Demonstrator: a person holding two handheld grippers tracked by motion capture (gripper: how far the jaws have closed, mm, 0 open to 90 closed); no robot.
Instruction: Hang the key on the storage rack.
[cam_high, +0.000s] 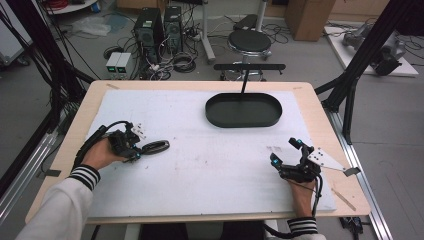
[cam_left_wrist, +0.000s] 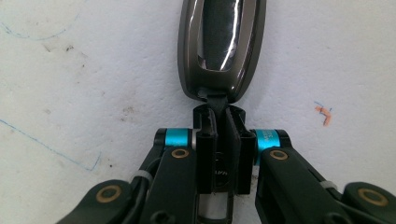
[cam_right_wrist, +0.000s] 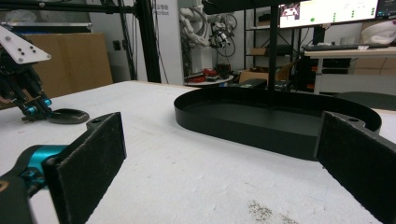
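Note:
A glossy grey-brown oval object (cam_high: 156, 146) with a dark middle lies flat on the white board, left of centre. My left gripper (cam_high: 137, 150) is shut on the small tab at its near end; the left gripper view shows the jaws (cam_left_wrist: 219, 114) pinched on that tab, with the oval (cam_left_wrist: 222, 46) stretching away from them. My right gripper (cam_high: 284, 151) rests on the board near the right front, open wide with nothing between its pads (cam_right_wrist: 91, 161). In the right gripper view the left gripper (cam_right_wrist: 35, 109) and the oval (cam_right_wrist: 67, 115) show far off at the left.
A black oval tray (cam_high: 243, 124) stands empty at the back centre of the white board (cam_high: 210, 165); its wall (cam_right_wrist: 243, 133) lies ahead of the right gripper. A thin black post (cam_high: 244, 82) with a crossbar rises behind it. Stool, computers and cables are on the floor beyond.

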